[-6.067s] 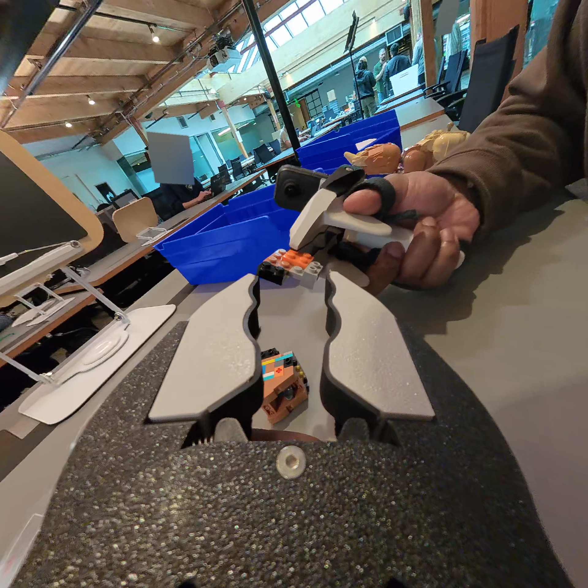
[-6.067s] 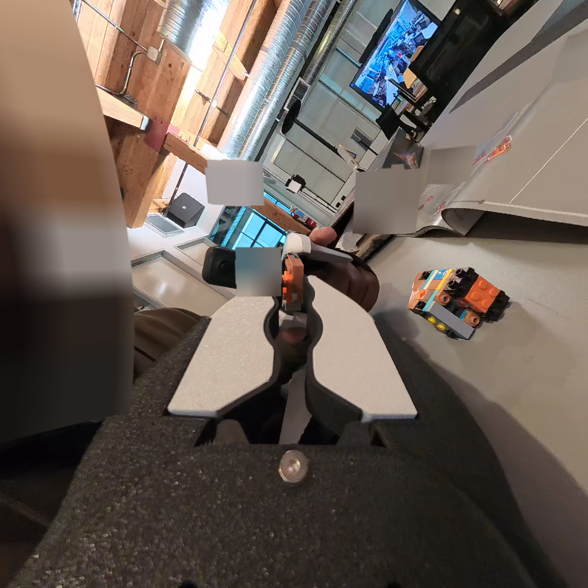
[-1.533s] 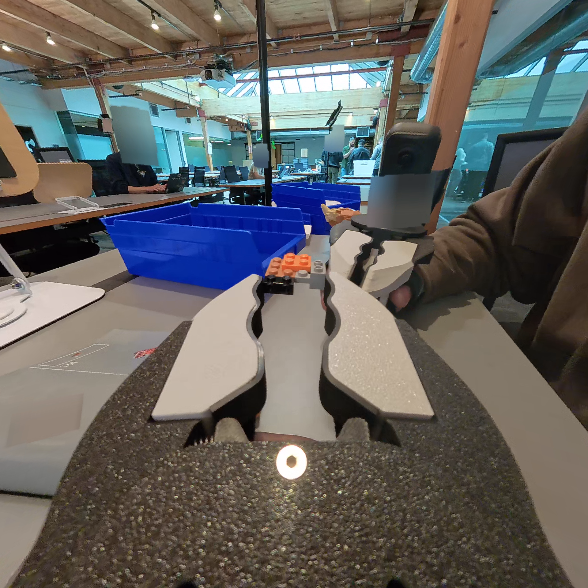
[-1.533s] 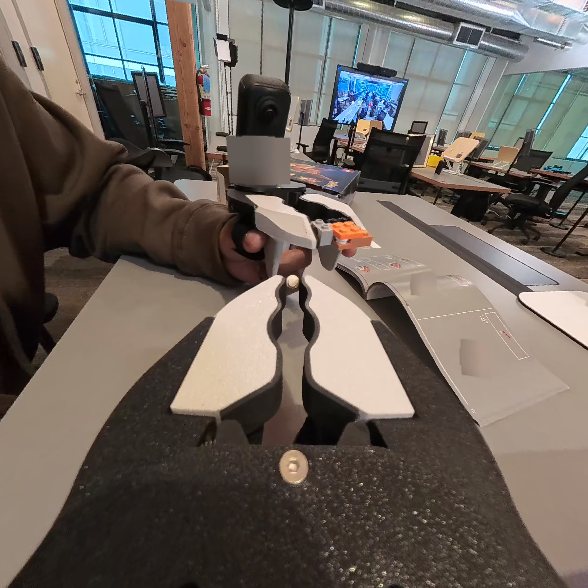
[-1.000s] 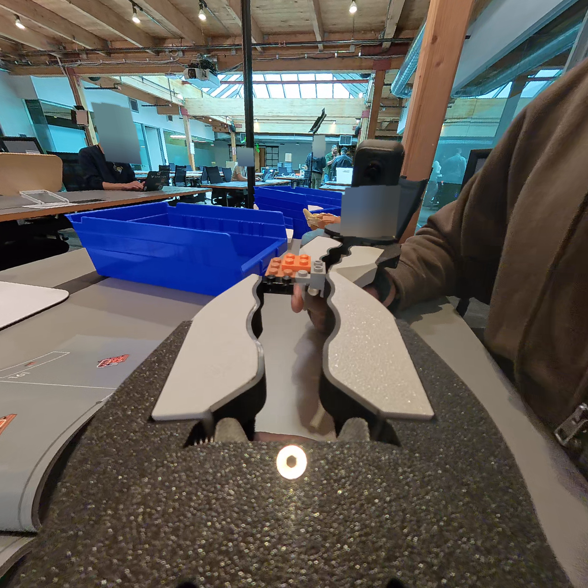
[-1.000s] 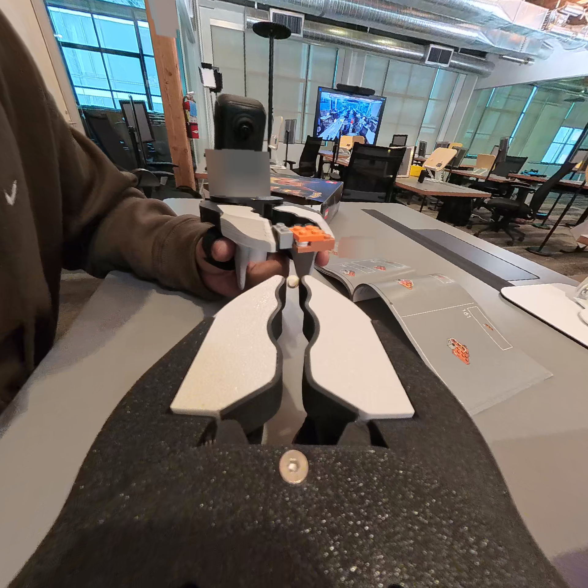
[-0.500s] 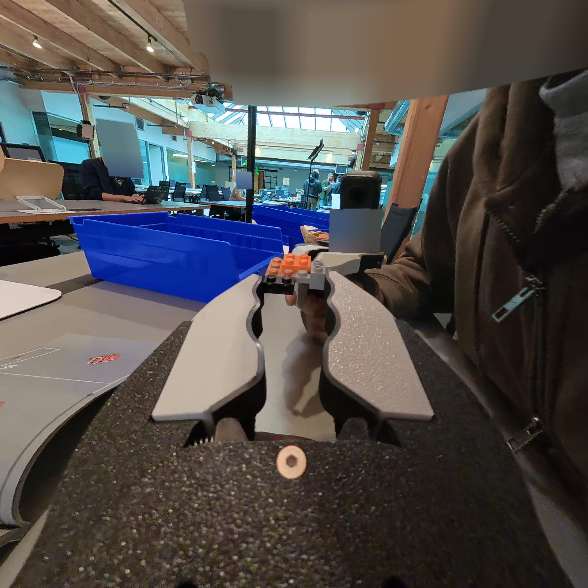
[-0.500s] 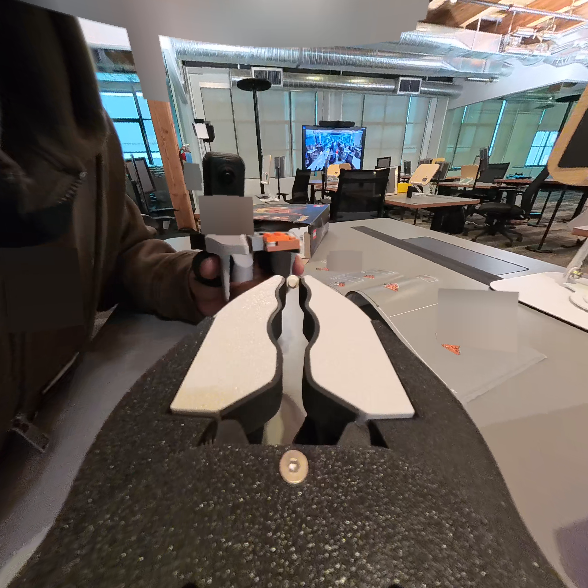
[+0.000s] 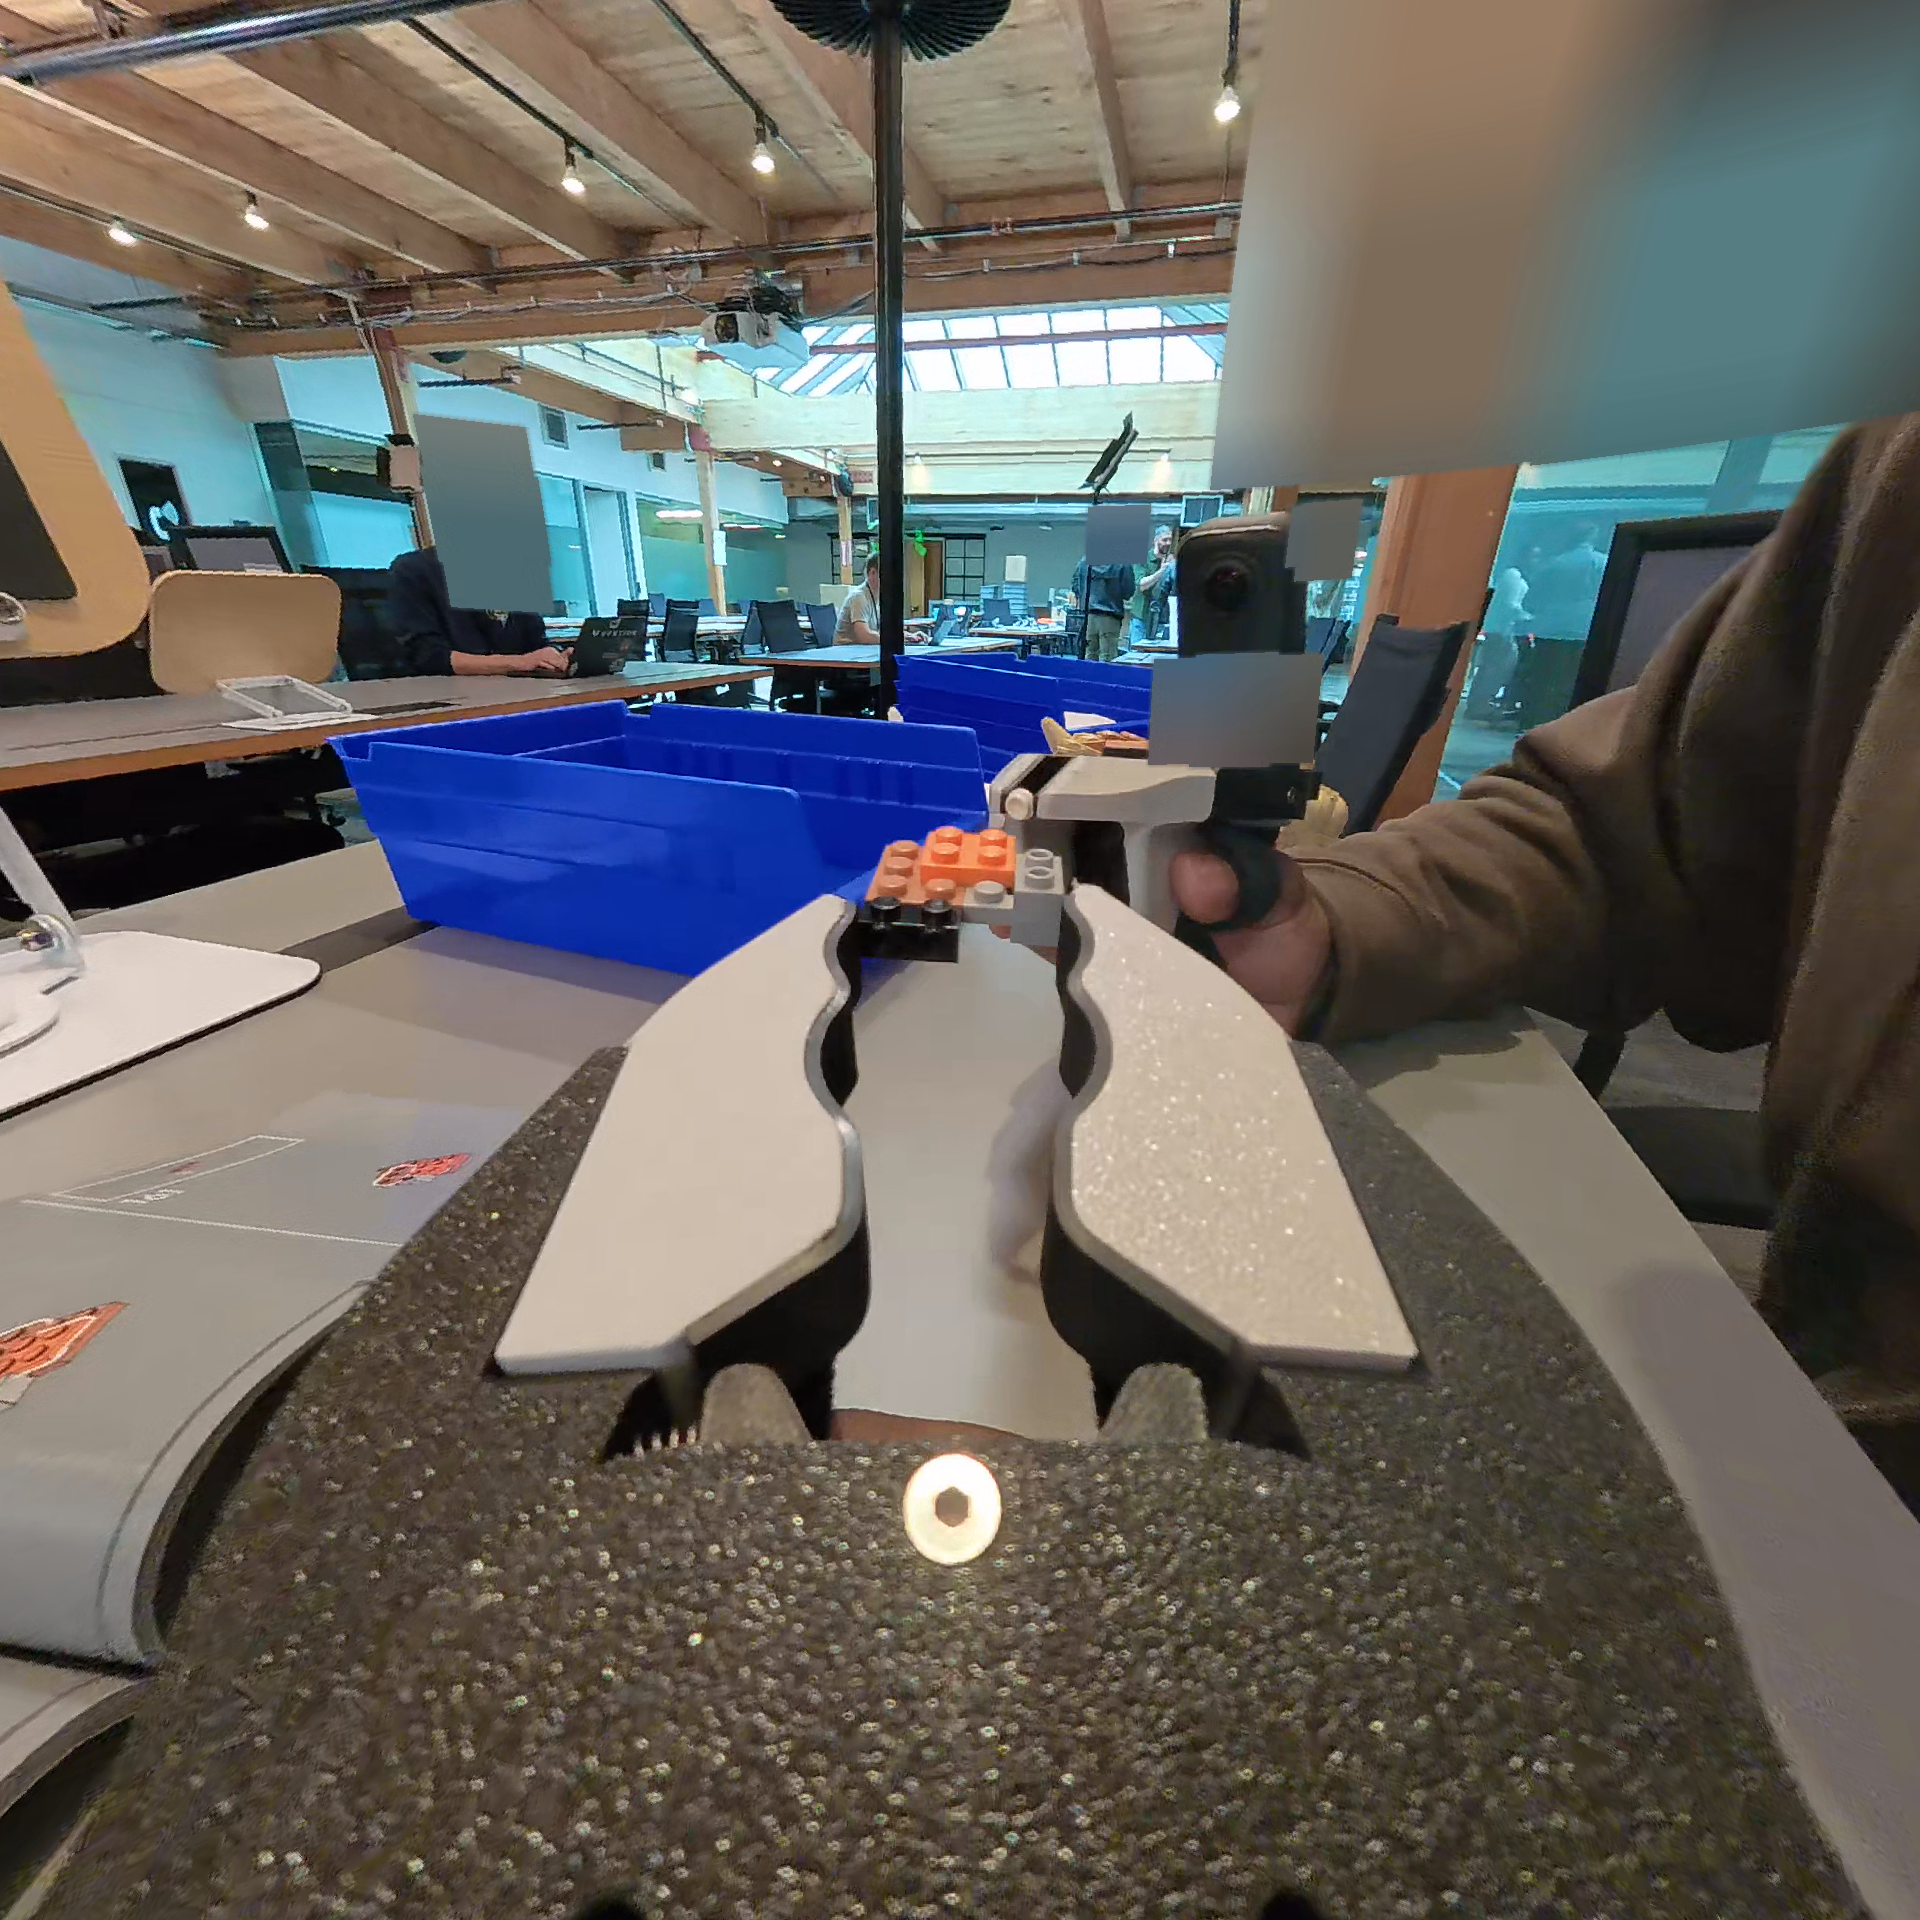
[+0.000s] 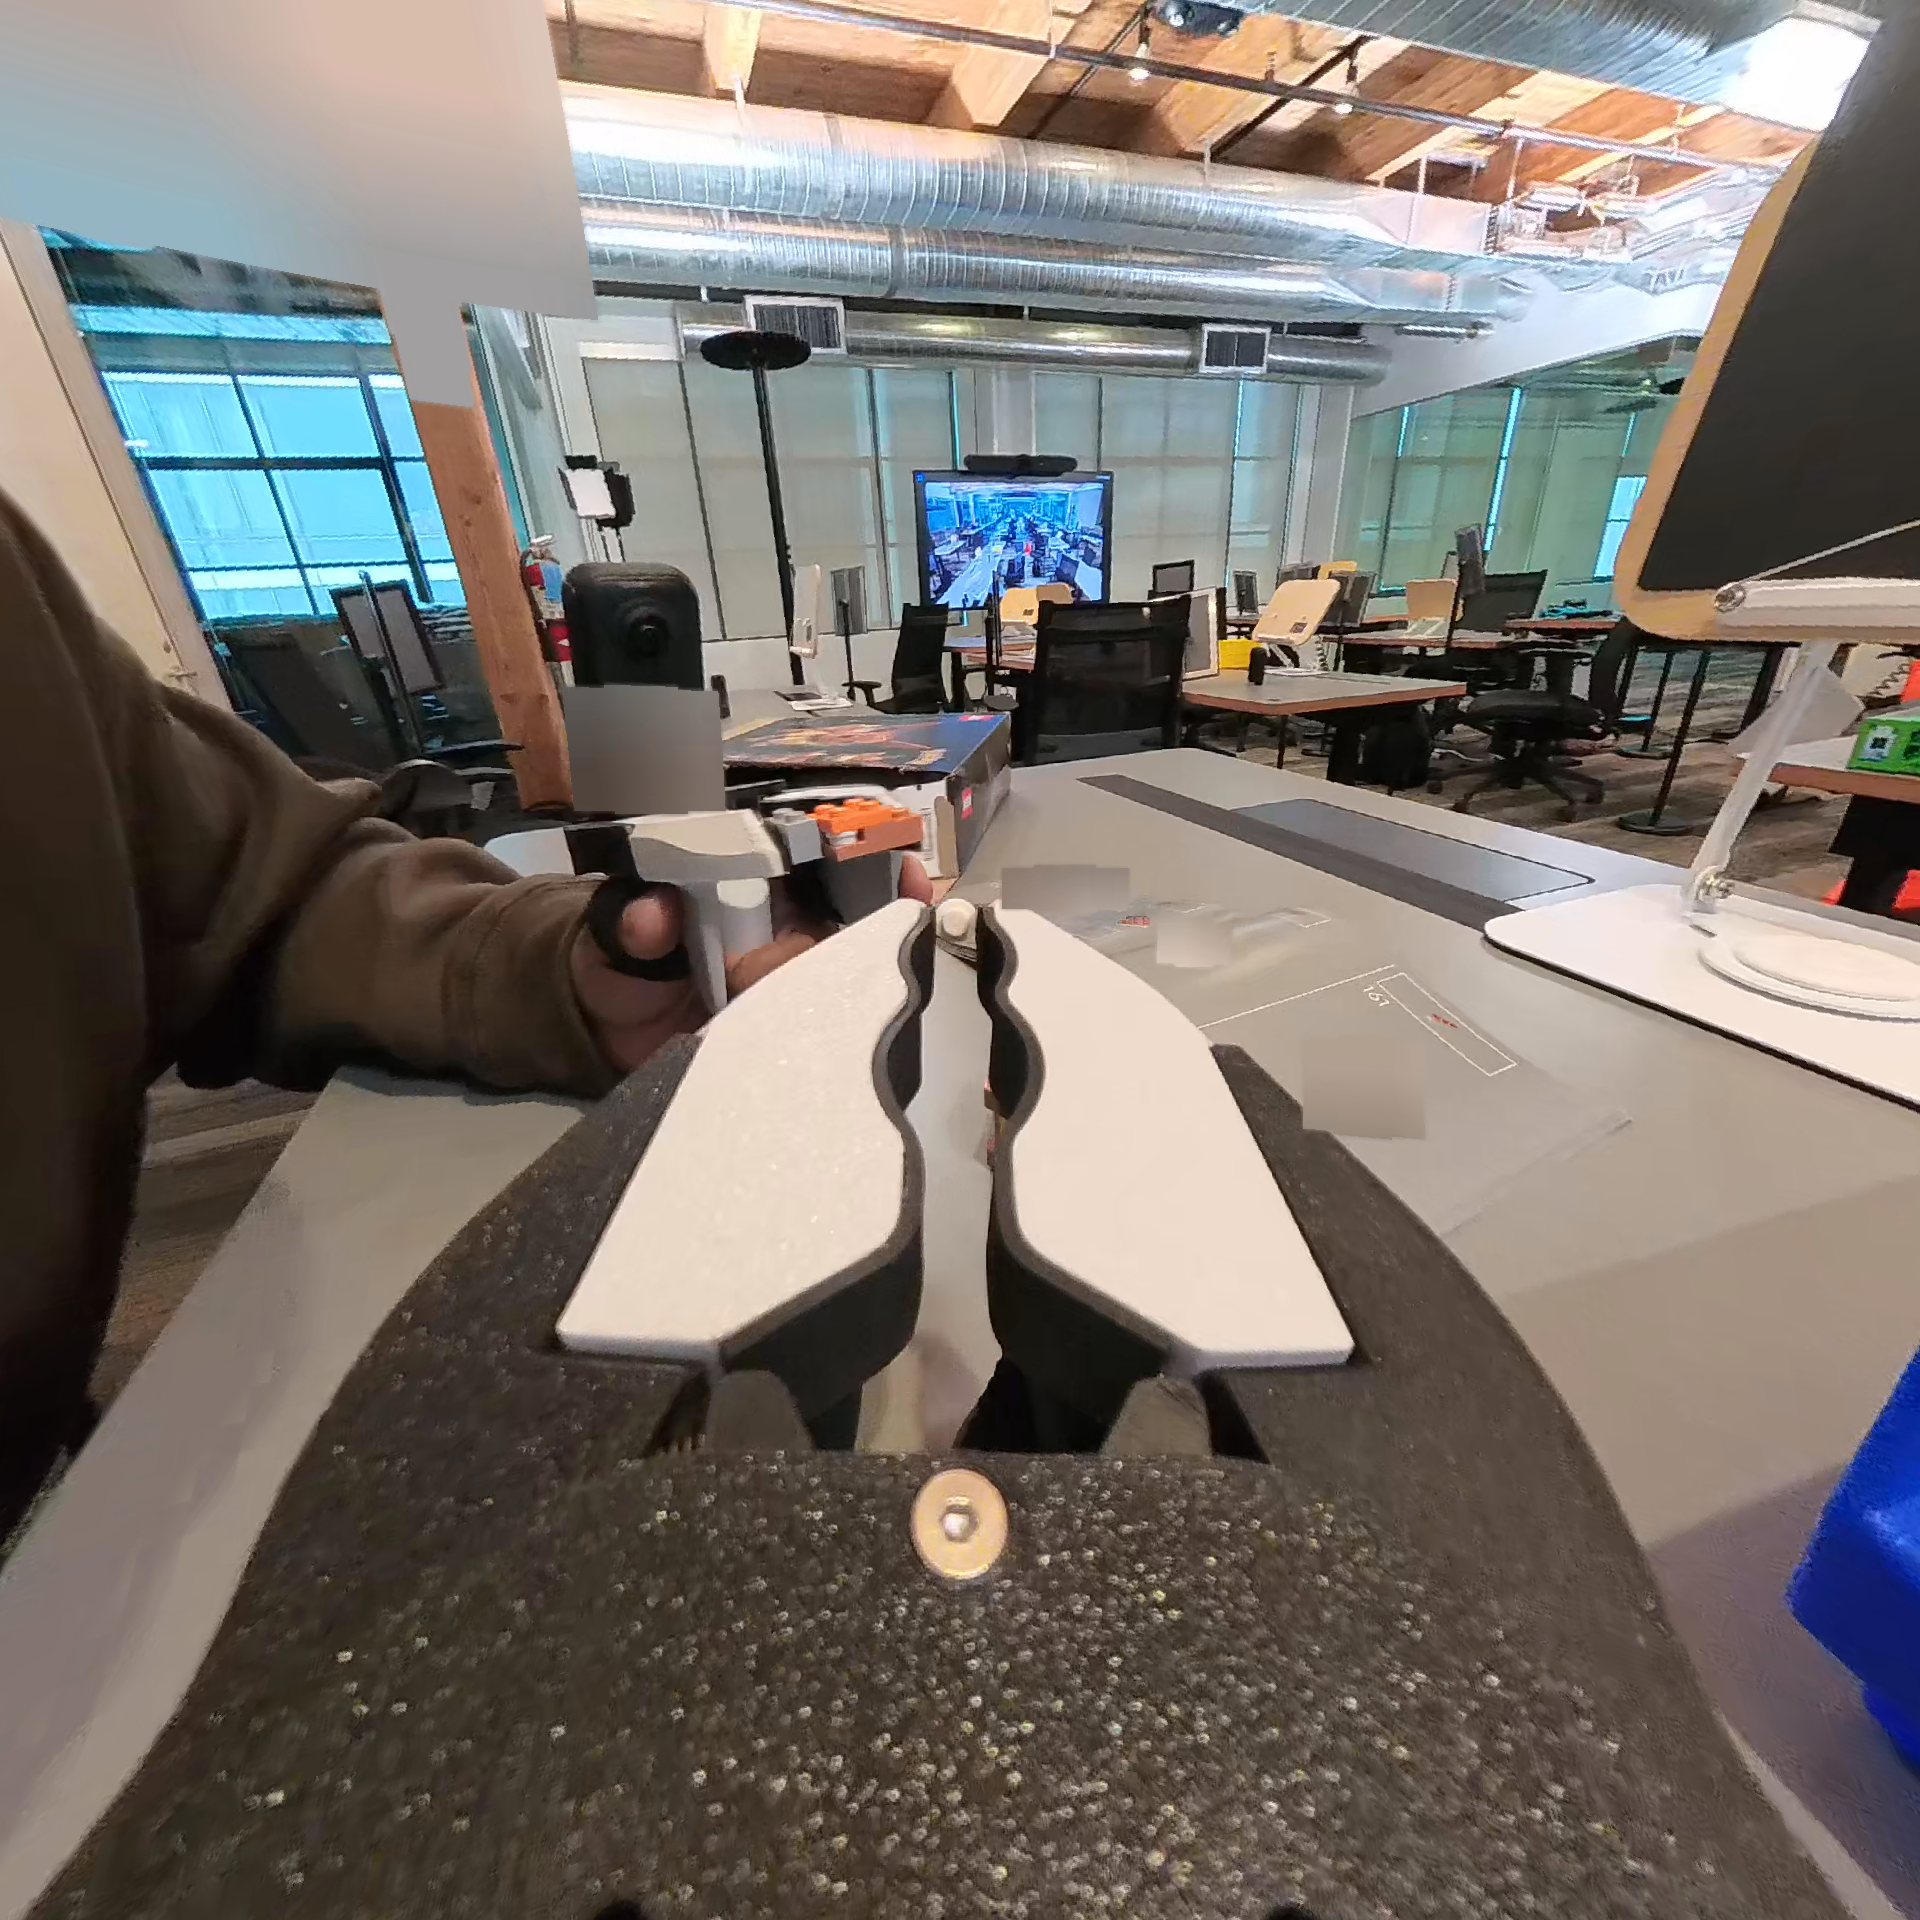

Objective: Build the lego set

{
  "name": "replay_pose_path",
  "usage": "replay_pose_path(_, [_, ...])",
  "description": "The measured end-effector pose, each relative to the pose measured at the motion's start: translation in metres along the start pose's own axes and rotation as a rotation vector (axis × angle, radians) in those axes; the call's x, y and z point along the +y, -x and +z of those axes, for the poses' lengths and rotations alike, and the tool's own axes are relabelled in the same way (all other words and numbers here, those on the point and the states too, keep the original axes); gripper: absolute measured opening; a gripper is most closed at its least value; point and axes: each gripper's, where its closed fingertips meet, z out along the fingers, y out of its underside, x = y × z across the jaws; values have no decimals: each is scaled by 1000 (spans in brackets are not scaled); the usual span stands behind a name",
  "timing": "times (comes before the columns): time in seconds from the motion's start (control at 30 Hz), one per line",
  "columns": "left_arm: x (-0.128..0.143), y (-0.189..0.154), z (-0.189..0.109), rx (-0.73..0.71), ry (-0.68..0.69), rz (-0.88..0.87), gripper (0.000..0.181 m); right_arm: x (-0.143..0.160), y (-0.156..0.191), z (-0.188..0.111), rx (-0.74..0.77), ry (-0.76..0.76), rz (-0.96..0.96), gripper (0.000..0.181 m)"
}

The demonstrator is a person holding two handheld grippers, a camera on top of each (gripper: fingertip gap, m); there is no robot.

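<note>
My left gripper [image 9: 956, 916] is shut on a small lego assembly [image 9: 948, 871] of orange, black and grey bricks, held above the grey table. In the left wrist view my right gripper [image 9: 1014, 804] hovers just above and right of the assembly's grey end, holding a small cream round piece [image 9: 1018, 802]. In the right wrist view my right gripper [image 10: 954, 925] is shut on that cream piece [image 10: 956, 918]. The left gripper [image 10: 821, 831] shows beyond it to the left with the orange assembly [image 10: 864, 821]. The two parts are close but apart.
A blue bin [image 9: 644, 821] stands behind the assembly, its corner low right in the right wrist view [image 10: 1870, 1558]. An open instruction booklet [image 10: 1351, 997] lies on the table [image 10: 1558, 1299]. A lego box [image 10: 883, 750] sits at the back. A white stand base [image 10: 1714, 966] is at right. The tips of one gripper are about 7 centimetres away from the tips of the other.
Both grippers have swung away from the person's body and spread a little apart. The right gripper now sits right of the assembly. Both grips are unchanged.
</note>
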Motion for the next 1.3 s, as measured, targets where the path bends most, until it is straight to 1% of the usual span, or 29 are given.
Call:
replay_pose_path(0.13, [4, -3, 2, 17, 6, -43, 36, 2, -1, -2, -12, -1, 33, 7])
replay_pose_path(0.3, [6, -1, 5, 2, 20, -45, 36, 2, -7, -2, -9, -16, 84, 7])
replay_pose_path(0.4, [11, -3, 9, -7, 57, -14, 36, 2, -5, -1, -10, -5, 62, 7])
replay_pose_path(0.47, [15, -3, 12, -21, 91, -2, 36, -1, -3, -1, -10, 7, 10, 7])
replay_pose_path(0.6, [19, -5, 14, -39, 128, -34, 36, -16, 4, 2, -15, 30, -23, 7])
replay_pose_path(0.73, [22, -16, 15, -28, 151, -25, 36, -21, 19, 15, -40, 154, 47, 7])
replay_pose_path(0.83, [22, -19, 15, -38, 153, 25, 36, -13, 38, 24, -119, 331, 97, 7])
replay_pose_path(0.93, [25, -20, 14, -66, 178, 110, 36, -3, 47, 28, -157, 528, 42, 7])
replay_pose_path(1.03, [27, -21, 15, -79, 200, 164, 36, 9, 48, 28, -171, 688, -47, 7])
replay_pose_path(1.13, [31, -19, 15, -95, 225, 190, 36, 17, 48, 30, -196, 752, -66, 7])
replay_pose_path(1.3, [37, -15, 14, -119, 274, 216, 36, 27, 44, 32, -203, 801, -84, 7])
